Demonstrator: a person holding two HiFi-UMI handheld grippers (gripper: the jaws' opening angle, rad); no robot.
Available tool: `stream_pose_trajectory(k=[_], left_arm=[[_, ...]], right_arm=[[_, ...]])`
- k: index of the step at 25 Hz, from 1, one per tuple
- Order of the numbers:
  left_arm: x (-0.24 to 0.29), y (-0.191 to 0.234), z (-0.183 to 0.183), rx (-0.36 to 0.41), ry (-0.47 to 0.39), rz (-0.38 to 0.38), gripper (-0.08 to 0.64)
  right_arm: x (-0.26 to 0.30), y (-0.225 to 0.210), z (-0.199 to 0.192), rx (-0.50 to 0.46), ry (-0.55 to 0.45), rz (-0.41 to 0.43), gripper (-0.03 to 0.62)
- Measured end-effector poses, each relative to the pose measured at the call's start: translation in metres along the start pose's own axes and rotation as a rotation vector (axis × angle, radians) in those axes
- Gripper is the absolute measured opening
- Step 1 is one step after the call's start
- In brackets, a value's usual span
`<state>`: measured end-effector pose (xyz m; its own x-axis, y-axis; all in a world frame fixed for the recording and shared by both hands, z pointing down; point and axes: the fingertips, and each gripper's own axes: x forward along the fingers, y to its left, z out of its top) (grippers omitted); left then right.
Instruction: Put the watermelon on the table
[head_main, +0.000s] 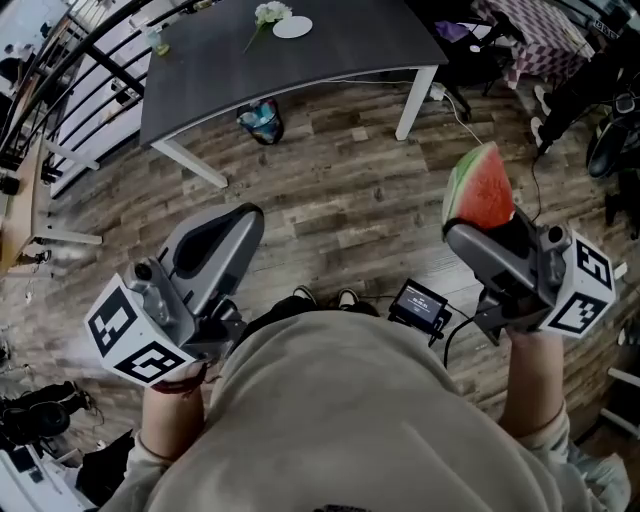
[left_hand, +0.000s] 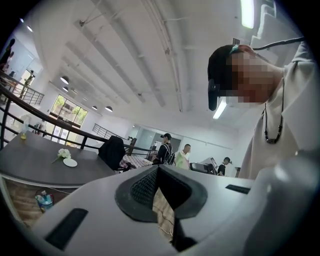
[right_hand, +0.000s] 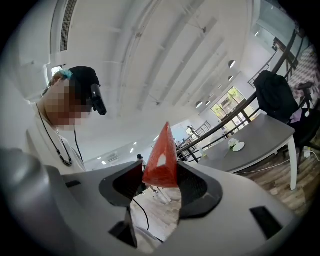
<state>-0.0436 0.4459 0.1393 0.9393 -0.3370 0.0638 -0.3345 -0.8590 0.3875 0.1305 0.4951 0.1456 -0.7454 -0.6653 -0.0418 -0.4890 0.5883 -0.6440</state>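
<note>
A red watermelon slice (head_main: 478, 190) with a green rind stands upright in my right gripper (head_main: 472, 232), whose jaws are shut on its lower part. In the right gripper view the watermelon slice (right_hand: 162, 157) rises as a red wedge between the two black pads of the right gripper (right_hand: 159, 176). The dark grey table (head_main: 300, 65) stands ahead of me across the wood floor, well away from both grippers. My left gripper (head_main: 238, 222) is held low at the left, its jaws shut on nothing. The left gripper (left_hand: 158, 172) points up toward the ceiling and the table (left_hand: 35, 160).
On the table lie a white plate (head_main: 292, 27) and a white flower (head_main: 270, 12). A coloured bag (head_main: 262, 120) sits under the table. A cable (head_main: 462, 112) trails by its right leg. Several people (left_hand: 165, 147) stand far off. A railing (head_main: 60, 70) borders the left.
</note>
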Motion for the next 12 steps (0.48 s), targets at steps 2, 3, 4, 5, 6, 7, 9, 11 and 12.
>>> stream_pose_trajectory(k=[2, 3, 4, 5, 6, 7, 9, 11, 12], left_arm=[[0.003, -0.005, -0.006, 0.008, 0.009, -0.017, 0.005], [0.005, -0.004, -0.008, 0.008, 0.014, -0.019, 0.005], [0.008, -0.001, -0.009, 0.006, 0.019, -0.019, 0.005], [0.012, 0.003, -0.010, 0.002, 0.025, -0.018, 0.005], [0.016, 0.006, -0.011, 0.000, 0.029, -0.021, 0.005], [0.019, 0.006, -0.013, -0.001, 0.030, -0.027, 0.005], [0.024, 0.004, -0.019, 0.001, 0.025, -0.045, 0.005], [0.031, 0.003, -0.020, 0.007, 0.022, -0.066, 0.005], [0.035, 0.005, -0.019, 0.011, 0.023, -0.078, 0.005]], right_arm=[[-0.008, -0.002, -0.002, -0.001, -0.010, -0.008, 0.229], [-0.011, -0.004, -0.003, -0.001, -0.015, -0.015, 0.229], [-0.012, -0.007, -0.002, -0.004, -0.019, -0.023, 0.229], [-0.012, -0.010, -0.001, -0.009, -0.023, -0.031, 0.229], [-0.013, -0.011, 0.000, -0.016, -0.028, -0.038, 0.229], [-0.016, -0.011, 0.000, -0.025, -0.034, -0.043, 0.229], [-0.022, -0.010, -0.002, -0.044, -0.047, -0.053, 0.229], [-0.026, -0.009, -0.002, -0.057, -0.060, -0.066, 0.229], [-0.026, -0.010, 0.000, -0.063, -0.066, -0.074, 0.229]])
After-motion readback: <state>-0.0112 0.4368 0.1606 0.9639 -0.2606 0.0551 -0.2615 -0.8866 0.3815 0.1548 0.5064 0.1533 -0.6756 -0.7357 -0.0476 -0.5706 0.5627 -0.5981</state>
